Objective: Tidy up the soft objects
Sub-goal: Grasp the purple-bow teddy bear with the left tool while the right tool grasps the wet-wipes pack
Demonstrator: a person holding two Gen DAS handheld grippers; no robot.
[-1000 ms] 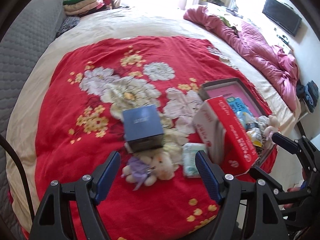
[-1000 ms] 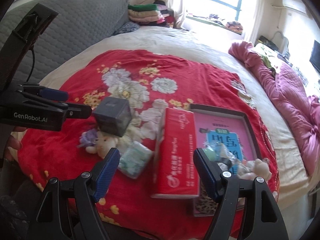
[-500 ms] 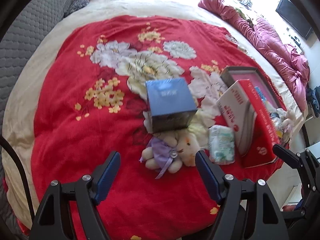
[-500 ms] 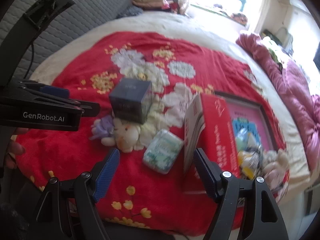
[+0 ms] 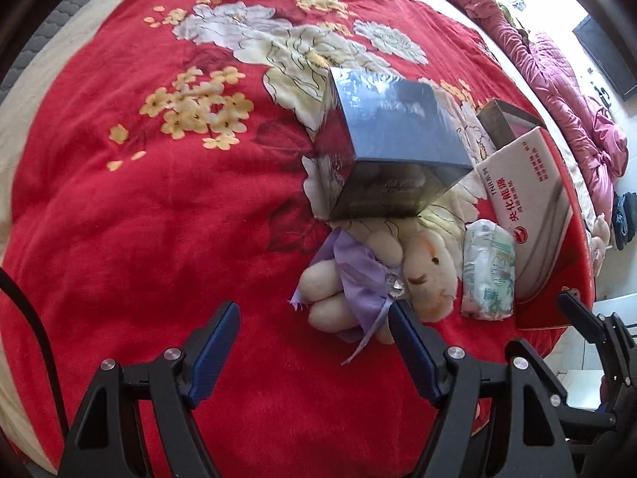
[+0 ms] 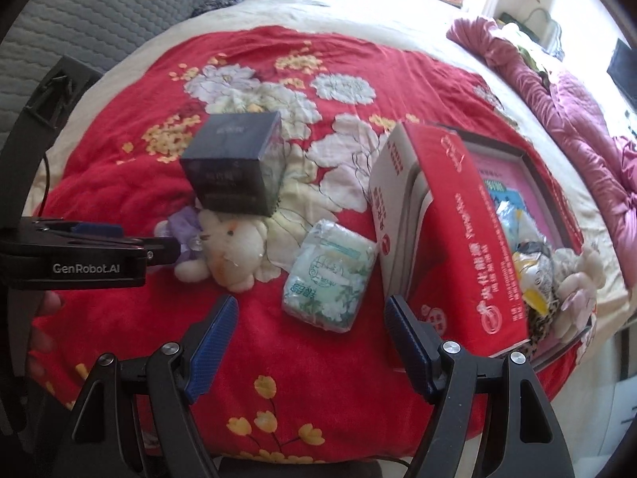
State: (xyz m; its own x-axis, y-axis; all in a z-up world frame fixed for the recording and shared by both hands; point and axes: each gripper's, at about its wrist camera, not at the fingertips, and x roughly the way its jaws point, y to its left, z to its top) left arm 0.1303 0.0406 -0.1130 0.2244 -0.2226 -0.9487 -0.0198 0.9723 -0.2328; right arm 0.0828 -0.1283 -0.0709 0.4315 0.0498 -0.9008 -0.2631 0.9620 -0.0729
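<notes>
A bed covered by a red floral blanket (image 5: 131,215) carries a small cluster of things at its near right side. The left tool (image 5: 314,328) hangs with its jaws wide apart and nothing between them; its right fingertip (image 5: 402,318) overlaps the near edge of a cream plush rabbit (image 5: 422,275) in a lilac dress, though whether it touches cannot be told. A dark blue cube box (image 5: 394,147) stands just beyond the rabbit, right against it and crowding it from the far side. To the rabbit's right lies a pale green tissue pack (image 5: 487,271), and further right a red-and-white carton (image 5: 533,207) stands on edge.

The right tool (image 6: 310,320) is also spread open and empty — the tissue pack (image 6: 330,279) lies just beyond the gap between its jaws. The carton (image 6: 454,231) rises close on the right, leaning at the edge of a dark-rimmed tray (image 6: 529,159) with a pink floor, which holds crinkled packets and a second pale plush toy (image 6: 577,283) at its near right corner. The cube box (image 6: 239,163) and the rabbit (image 6: 231,247) sit to the left. A crumpled pink quilt (image 6: 573,107) runs along the far right of the bed.
</notes>
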